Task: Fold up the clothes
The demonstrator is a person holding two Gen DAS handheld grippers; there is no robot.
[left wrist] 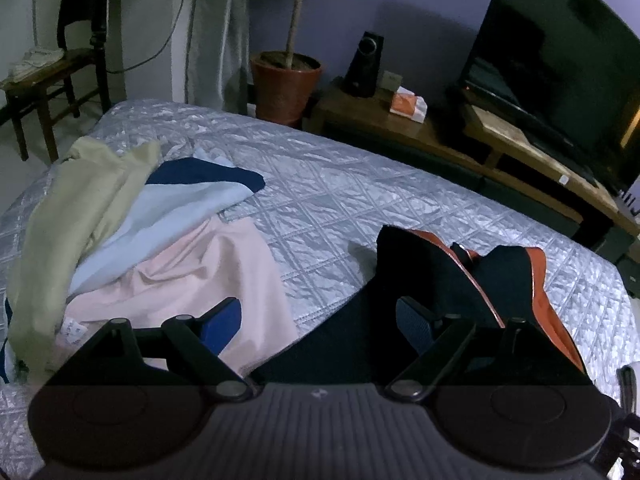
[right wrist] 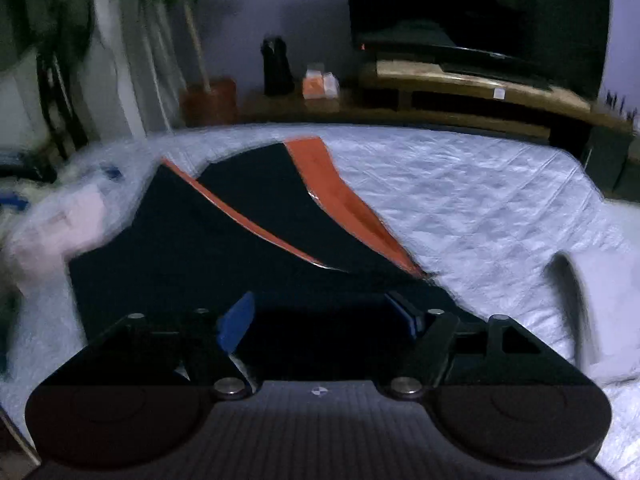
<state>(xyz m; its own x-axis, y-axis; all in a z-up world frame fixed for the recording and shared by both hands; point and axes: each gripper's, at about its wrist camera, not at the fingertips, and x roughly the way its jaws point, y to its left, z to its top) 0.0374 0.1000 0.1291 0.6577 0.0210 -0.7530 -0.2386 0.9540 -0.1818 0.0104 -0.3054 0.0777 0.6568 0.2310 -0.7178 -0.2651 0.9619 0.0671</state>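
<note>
Lying under both grippers' parted jaws (nothing gripped), navy-and-orange garment [right wrist: 248, 216] covers the quilt [left wrist: 360, 184].

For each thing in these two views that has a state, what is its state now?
Left tongs: open, nothing between the fingers.
Right tongs: open, over the dark garment.
Navy and orange garment: spread on the bed, partly folded over.
Pile of pastel clothes: crumpled, unfolded.
Television: screen dark.
Quilted bedspread: laid flat.
</note>
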